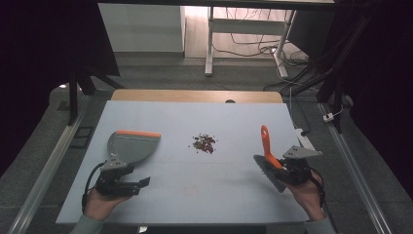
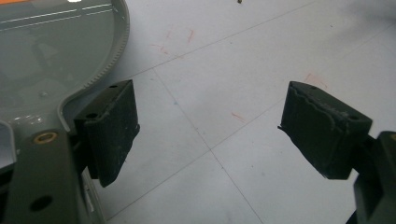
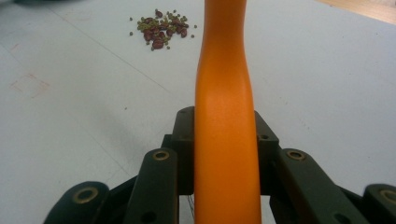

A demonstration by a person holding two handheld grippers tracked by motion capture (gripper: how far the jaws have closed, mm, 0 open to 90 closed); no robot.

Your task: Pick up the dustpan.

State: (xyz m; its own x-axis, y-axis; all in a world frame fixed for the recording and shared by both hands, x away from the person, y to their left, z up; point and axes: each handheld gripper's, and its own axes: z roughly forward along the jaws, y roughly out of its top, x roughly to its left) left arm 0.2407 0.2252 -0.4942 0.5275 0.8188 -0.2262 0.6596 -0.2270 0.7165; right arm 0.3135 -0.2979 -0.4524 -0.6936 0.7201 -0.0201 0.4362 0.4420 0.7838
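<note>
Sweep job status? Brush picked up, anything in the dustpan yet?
Done: right gripper is shut on the orange brush handle. In hand: left gripper is open beside the grey dustpan, not gripping it. Left: the pile of beans is unswept mid-table; the visible pan surface looks empty.

A pale blue surface carries a small heap of dark red and green bits near its middle. On the left lies a grey dustpan with an orange front edge, its handle end just at the left tool, which a hand holds from below with its jaws standing apart. On the right, the right tool is closed around a brush with an orange handle that points up and away, the dark bristles low toward the surface. Behind the surface are white desk legs and cables on the floor.
</note>
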